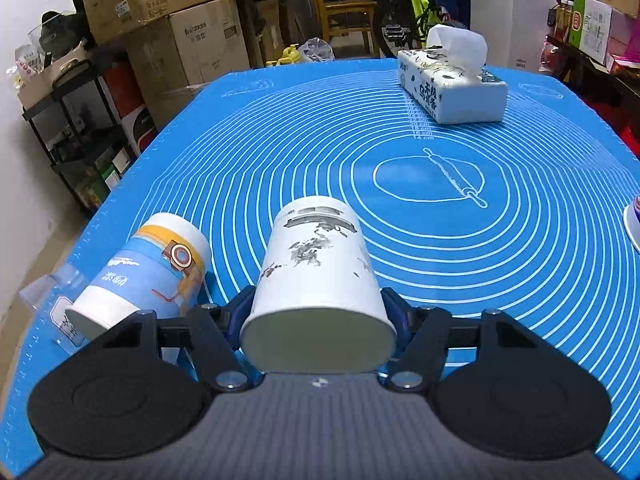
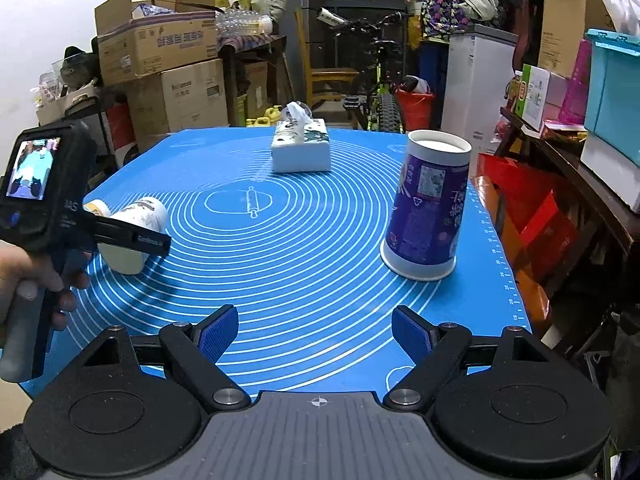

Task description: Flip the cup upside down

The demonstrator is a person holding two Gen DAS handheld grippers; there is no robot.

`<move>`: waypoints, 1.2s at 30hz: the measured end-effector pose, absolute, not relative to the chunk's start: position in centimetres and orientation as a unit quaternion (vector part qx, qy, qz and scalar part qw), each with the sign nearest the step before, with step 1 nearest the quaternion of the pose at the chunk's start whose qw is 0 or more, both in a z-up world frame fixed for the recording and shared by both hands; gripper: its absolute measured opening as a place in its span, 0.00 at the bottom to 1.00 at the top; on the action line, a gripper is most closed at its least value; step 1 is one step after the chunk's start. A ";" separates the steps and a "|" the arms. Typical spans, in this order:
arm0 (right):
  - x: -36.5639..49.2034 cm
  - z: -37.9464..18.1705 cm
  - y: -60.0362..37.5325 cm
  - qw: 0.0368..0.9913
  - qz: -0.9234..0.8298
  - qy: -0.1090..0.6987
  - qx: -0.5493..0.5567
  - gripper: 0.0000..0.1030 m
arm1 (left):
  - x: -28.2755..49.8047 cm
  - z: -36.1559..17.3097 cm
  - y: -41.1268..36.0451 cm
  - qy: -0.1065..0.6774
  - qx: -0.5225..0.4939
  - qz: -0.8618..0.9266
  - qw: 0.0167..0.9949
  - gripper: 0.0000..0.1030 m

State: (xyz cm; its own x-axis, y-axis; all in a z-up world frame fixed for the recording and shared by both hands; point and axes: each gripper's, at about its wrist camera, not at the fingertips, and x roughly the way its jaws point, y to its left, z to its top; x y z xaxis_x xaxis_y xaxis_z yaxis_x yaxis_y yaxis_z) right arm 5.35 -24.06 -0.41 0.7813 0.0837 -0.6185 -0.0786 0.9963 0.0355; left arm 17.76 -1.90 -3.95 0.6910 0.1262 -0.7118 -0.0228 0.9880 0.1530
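Left gripper [image 1: 318,312] clamps the white paper cup with grey ink-wash print [image 1: 316,280] near its rim, cup tilted above the blue silicone baking mat [image 1: 280,152].
Right gripper [image 2: 316,334] hangs with jaws apart, holding nothing. Blue-and-white paper cup [image 1: 148,272] stands inverted just left of the held cup; purple paper cup [image 2: 428,208] stands inverted on the mat's right side. White tissue pack [image 1: 448,84] bears Chinese characters, a tissue protruding. Mat ruler reads "14 cm".

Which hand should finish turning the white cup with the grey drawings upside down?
The left. The left gripper is already clamped on the white cup, which lies tilted. The right gripper is open, holds nothing, and sits nearer the purple cup.
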 end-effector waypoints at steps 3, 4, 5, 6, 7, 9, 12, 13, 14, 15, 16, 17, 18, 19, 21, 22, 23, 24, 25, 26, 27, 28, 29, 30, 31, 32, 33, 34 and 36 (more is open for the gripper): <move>5.2 -0.5 -24.1 0.944 0.042 0.328 0.006 0.84 | 17.0 -3.2 -2.3 0.385 0.059 0.030 0.921 0.58; 5.1 -0.5 -24.1 0.944 0.040 0.328 0.005 0.84 | 16.7 -2.8 -2.5 0.382 0.056 0.025 0.922 0.58; 5.1 -0.5 -24.2 0.944 0.038 0.328 0.005 0.84 | 16.2 -2.4 -2.7 0.380 0.053 0.018 0.923 0.58; 5.1 -0.5 -24.2 0.944 0.036 0.328 0.005 0.84 | 15.7 -2.1 -3.2 0.378 0.049 0.010 0.925 0.58; 5.2 -0.5 -24.3 0.944 0.033 0.329 0.006 0.84 | 15.3 -1.8 -3.7 0.376 0.044 0.000 0.926 0.58; 5.2 -0.5 -24.6 0.944 0.027 0.328 0.009 0.84 | 14.4 -1.4 -4.8 0.375 0.036 -0.019 0.926 0.58; 5.2 -0.5 -25.2 0.945 0.018 0.326 0.012 0.84 | 13.1 -1.1 -6.6 0.377 0.027 -0.043 0.925 0.58; 5.3 -0.6 -25.4 0.945 0.015 0.327 0.013 0.84 | 12.8 -1.1 -7.2 0.378 0.024 -0.048 0.924 0.58; 5.3 -0.6 -25.6 0.945 0.013 0.327 0.014 0.84 | 12.6 -1.1 -7.6 0.379 0.022 -0.053 0.924 0.58; 5.3 -0.7 -25.8 0.944 0.011 0.328 0.015 0.84 | 12.5 -1.2 -8.1 0.381 0.020 -0.057 0.923 0.58; 5.4 -0.7 -25.9 0.944 0.009 0.329 0.016 0.84 | 12.4 -1.4 -8.5 0.382 0.021 -0.060 0.922 0.59; 5.5 -0.8 -26.0 0.944 0.008 0.330 0.016 0.84 | 12.3 -1.6 -8.9 0.384 0.023 -0.060 0.921 0.59; 5.5 -0.9 -26.2 0.944 0.007 0.331 0.017 0.84 | 12.2 -1.8 -9.1 0.384 0.026 -0.058 0.921 0.60; 5.6 -1.0 -26.3 0.943 0.006 0.332 0.018 0.84 | 12.2 -2.0 -9.3 0.383 0.028 -0.059 0.922 0.60; 5.7 -1.1 -26.5 0.943 0.005 0.333 0.020 0.84 | 12.3 -2.5 -9.7 0.384 0.032 -0.059 0.921 0.62; 5.8 -1.2 -26.6 0.942 0.005 0.334 0.022 0.84 | 12.3 -2.7 -9.8 0.386 0.036 -0.058 0.920 0.63; 5.8 -1.3 -26.6 0.942 0.005 0.335 0.022 0.84 | 12.2 -2.9 -9.8 0.389 0.039 -0.059 0.919 0.63; 5.9 -1.3 -26.6 0.942 0.005 0.335 0.023 0.84 | 12.2 -3.1 -9.8 0.392 0.042 -0.059 0.917 0.64; 5.9 -1.3 -26.7 0.942 0.005 0.336 0.023 0.84 | 12.2 -3.2 -9.7 0.396 0.043 -0.059 0.915 0.64; 5.9 -1.3 -26.7 0.942 0.005 0.336 0.022 0.84 | 12.3 -3.3 -9.7 0.400 0.044 -0.060 0.913 0.64; 5.9 -1.3 -26.6 0.942 0.005 0.336 0.022 0.84 | 12.3 -3.4 -9.6 0.403 0.043 -0.061 0.912 0.68; 5.9 -1.2 -26.6 0.942 0.005 0.336 0.021 0.84 | 12.3 -3.4 -9.5 0.403 0.042 -0.060 0.912 0.71; 5.9 -1.2 -26.5 0.942 0.005 0.336 0.020 0.84 | 12.2 -3.4 -9.4 0.400 0.041 -0.060 0.914 0.77; 5.9 -1.2 -26.5 0.942 0.005 0.336 0.019 0.84 | 12.1 -3.4 -9.4 0.397 0.042 -0.058 0.915 0.82; 5.9 -1.2 -26.5 0.942 0.005 0.335 0.019 0.84 | 12.0 -3.3 -9.3 0.395 0.044 -0.056 0.916 0.84; 5.9 -1.1 -26.4 0.942 0.005 0.335 0.018 0.84 | 12.0 -3.2 -9.3 0.393 0.045 -0.055 0.917 0.86; 5.8 -1.1 -26.3 0.942 0.005 0.335 0.017 0.84 | 11.9 -3.0 -9.3 0.391 0.047 -0.055 0.917 0.86; 5.7 -1.1 -26.2 0.942 0.005 0.335 0.016 0.84 | 11.8 -3.0 -9.3 0.390 0.048 -0.056 0.918 0.86; 5.7 -1.0 -26.1 0.942 0.006 0.335 0.014 0.84 | 11.8 -2.8 -9.2 0.390 0.049 -0.057 0.918 0.86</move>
State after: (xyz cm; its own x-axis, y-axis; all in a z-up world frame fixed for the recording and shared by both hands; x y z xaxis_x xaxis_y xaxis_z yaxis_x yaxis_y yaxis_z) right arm 5.67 -26.11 -0.97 0.7760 0.0199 -0.6305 -0.0013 0.9996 0.0299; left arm 11.82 -9.21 -2.85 0.6900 -0.0658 -0.7208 0.1420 0.9888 0.0456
